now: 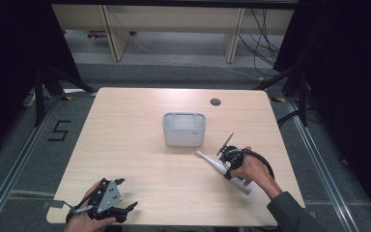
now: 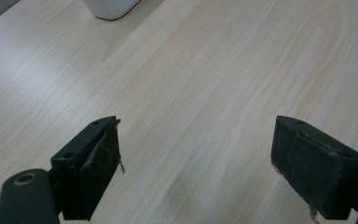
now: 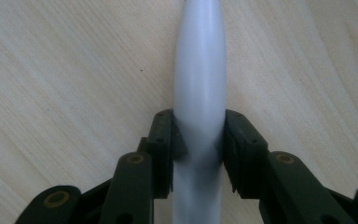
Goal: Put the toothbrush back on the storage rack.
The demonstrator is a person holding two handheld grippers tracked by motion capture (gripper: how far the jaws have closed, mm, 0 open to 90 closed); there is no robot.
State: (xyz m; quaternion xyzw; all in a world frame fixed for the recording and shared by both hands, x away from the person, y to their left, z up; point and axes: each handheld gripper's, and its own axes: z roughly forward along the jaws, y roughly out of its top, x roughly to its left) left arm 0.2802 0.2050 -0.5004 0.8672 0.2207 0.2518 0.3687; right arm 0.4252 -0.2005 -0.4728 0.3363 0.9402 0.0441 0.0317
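**One smooth toothbrush, gripped at its thick middle**

One pale wooden desk [image 1: 140,145] carried a white tub [image 1: 184,129]. Just in front of it lay the toothbrush [image 1: 211,162], flat, head toward the tub. It looked light, rigid and slippery: glossy white, rounded, fattest mid-handle. The right claw [image 3: 199,140] pinched that fat part from both sides, a sensible hold. The left claw [image 2: 196,163] rested spread and empty, well apart.

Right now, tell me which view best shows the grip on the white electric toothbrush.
The right gripper view: the toothbrush sits between the right gripper jaws, both touching it. The high view shows it lying whole on the table but small, the hand covering the contact.
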